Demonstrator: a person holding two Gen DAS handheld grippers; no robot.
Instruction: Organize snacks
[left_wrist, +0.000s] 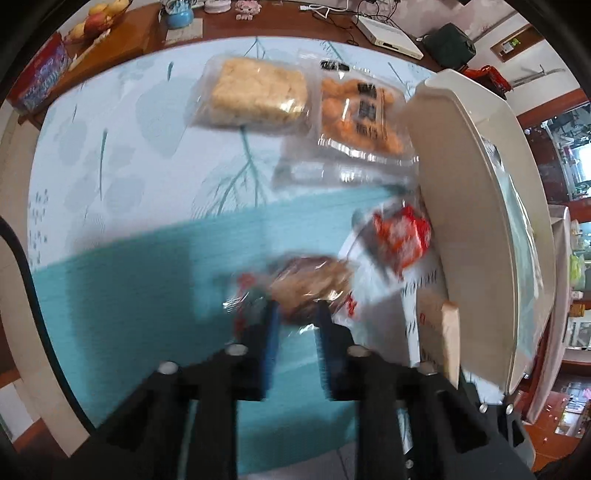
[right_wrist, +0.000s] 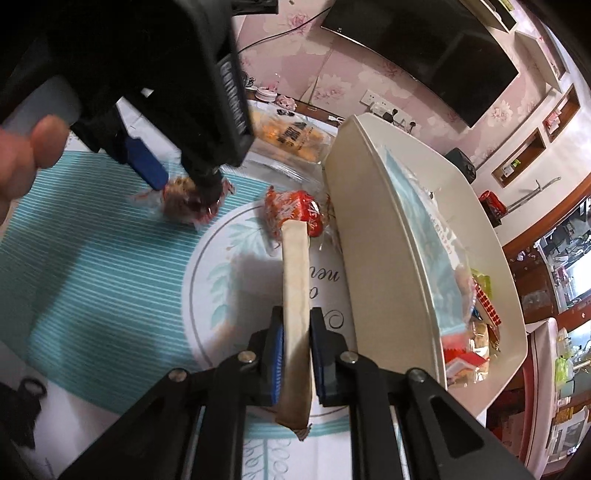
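The left hand-held gripper (left_wrist: 295, 314) pinches a crinkly clear-wrapped brown snack (left_wrist: 310, 284) just over the teal-striped table (left_wrist: 129, 295). The film looks slick, so it may slide out, and the blur suggests a hurried move. The right hand-held gripper (right_wrist: 296, 332) is pressed together on a pale wooden handle (right_wrist: 295, 295), apparently the cream tray's (right_wrist: 373, 258). The handle's long axis runs straight away from the gripper, its far end pointing at a red-wrapped snack (right_wrist: 295, 214). The tray looks tilted; packets (right_wrist: 469, 332) inside could spill.
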